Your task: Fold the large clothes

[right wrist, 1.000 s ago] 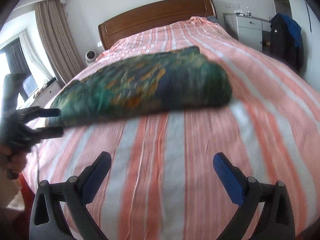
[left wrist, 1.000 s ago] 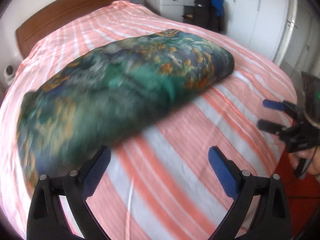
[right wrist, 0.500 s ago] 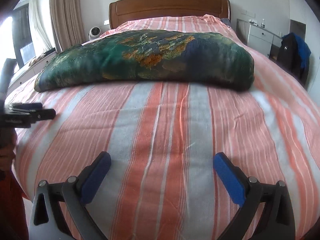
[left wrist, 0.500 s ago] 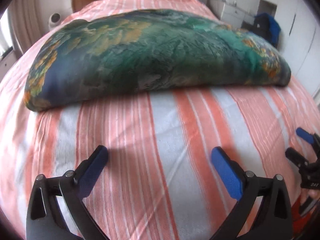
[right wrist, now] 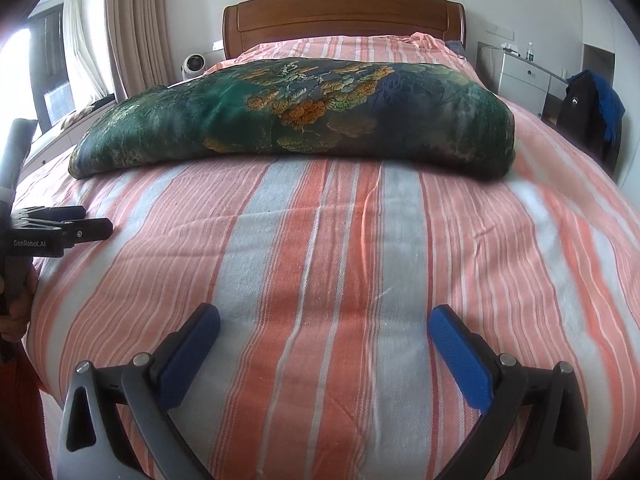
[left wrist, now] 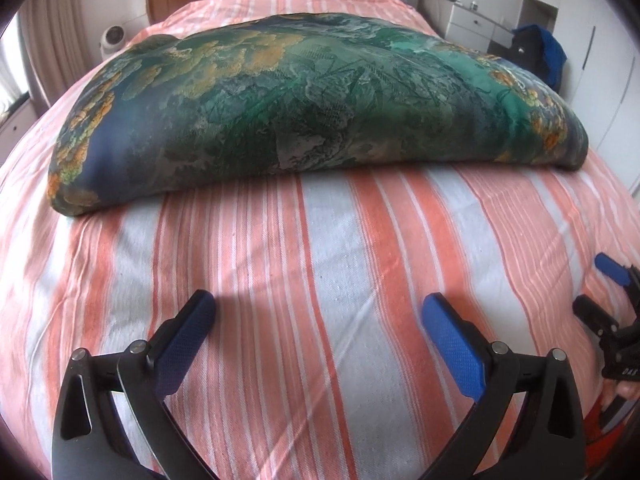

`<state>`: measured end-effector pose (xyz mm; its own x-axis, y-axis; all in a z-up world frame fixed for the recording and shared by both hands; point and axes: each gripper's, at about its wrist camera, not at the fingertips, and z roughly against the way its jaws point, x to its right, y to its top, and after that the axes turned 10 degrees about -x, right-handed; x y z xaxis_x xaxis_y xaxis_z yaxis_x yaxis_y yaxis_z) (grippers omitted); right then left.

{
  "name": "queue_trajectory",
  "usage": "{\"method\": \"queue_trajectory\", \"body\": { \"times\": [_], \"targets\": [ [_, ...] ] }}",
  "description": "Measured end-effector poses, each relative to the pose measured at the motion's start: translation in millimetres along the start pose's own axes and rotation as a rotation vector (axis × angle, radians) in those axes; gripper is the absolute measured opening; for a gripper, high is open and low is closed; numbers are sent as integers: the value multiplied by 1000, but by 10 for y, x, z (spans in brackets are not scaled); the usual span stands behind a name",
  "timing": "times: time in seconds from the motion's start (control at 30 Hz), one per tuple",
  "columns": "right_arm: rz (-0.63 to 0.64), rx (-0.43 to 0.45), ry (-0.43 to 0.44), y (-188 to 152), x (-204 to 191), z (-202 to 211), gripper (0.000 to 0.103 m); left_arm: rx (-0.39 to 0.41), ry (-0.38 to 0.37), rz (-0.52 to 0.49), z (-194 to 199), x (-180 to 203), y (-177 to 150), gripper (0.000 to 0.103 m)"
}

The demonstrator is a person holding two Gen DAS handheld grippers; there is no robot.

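A large green, blue and orange patterned cloth [left wrist: 312, 108] lies folded in a long thick bundle across the middle of the bed; it also shows in the right wrist view [right wrist: 304, 120]. My left gripper [left wrist: 318, 312] is open and empty, low over the striped bedspread, well short of the bundle's near edge. My right gripper [right wrist: 324, 320] is open and empty, also over the bedspread near the foot of the bed. Each gripper shows at the edge of the other's view: the right gripper [left wrist: 600, 292] and the left gripper [right wrist: 92, 220].
The bed has an orange, white and grey striped bedspread [right wrist: 360, 248] and a wooden headboard [right wrist: 344, 20]. A small white fan [right wrist: 194, 65] and curtains stand at the left. A white dresser [right wrist: 524, 76] and a dark and blue jacket [right wrist: 592, 108] are at the right.
Both views have swung to face the headboard squarely. The cloth bundle lies still now. Both grippers stay open and have settled low over the near bedspread.
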<state>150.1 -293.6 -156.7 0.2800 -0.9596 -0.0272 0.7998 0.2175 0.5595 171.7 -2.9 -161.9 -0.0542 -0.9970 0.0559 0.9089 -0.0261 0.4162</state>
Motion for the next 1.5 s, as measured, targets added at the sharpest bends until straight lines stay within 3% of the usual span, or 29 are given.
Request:
{"method": "queue_trajectory", "body": {
  "times": [0.33, 0.6, 0.67, 0.87, 0.97, 1.03, 1.1, 1.3, 1.37, 1.5],
  "targets": [
    [5, 7, 9, -10, 10, 9, 103, -9, 53, -34, 46, 127, -7, 103],
    [5, 15, 8, -24, 10, 13, 103, -59, -8, -7, 183, 65, 65, 102],
    [5, 14, 8, -20, 10, 11, 103, -17, -48, -5, 337, 77, 182, 102],
    [7, 16, 8, -18, 11, 5, 103, 154, 7, -65, 710, 193, 1125, 102],
    [7, 15, 9, -22, 12, 12, 103, 116, 72, -115, 471, 301, 1567, 102],
    [7, 15, 9, -24, 13, 12, 103, 70, 87, -140, 262, 375, 1601, 102],
    [7, 15, 9, -27, 14, 14, 103, 19, 98, -192, 108, 523, 1471, 102],
    [11, 11, 17, -37, 22, 20, 103, 6, 158, -369, 143, 742, 808, 102],
    [12, 9, 17, -37, 19, 16, 103, 7, 136, -399, 259, 755, 642, 102],
    [12, 7, 17, -24, 18, 16, 103, -3, 47, -346, 478, 646, 479, 102]
  ]
}}
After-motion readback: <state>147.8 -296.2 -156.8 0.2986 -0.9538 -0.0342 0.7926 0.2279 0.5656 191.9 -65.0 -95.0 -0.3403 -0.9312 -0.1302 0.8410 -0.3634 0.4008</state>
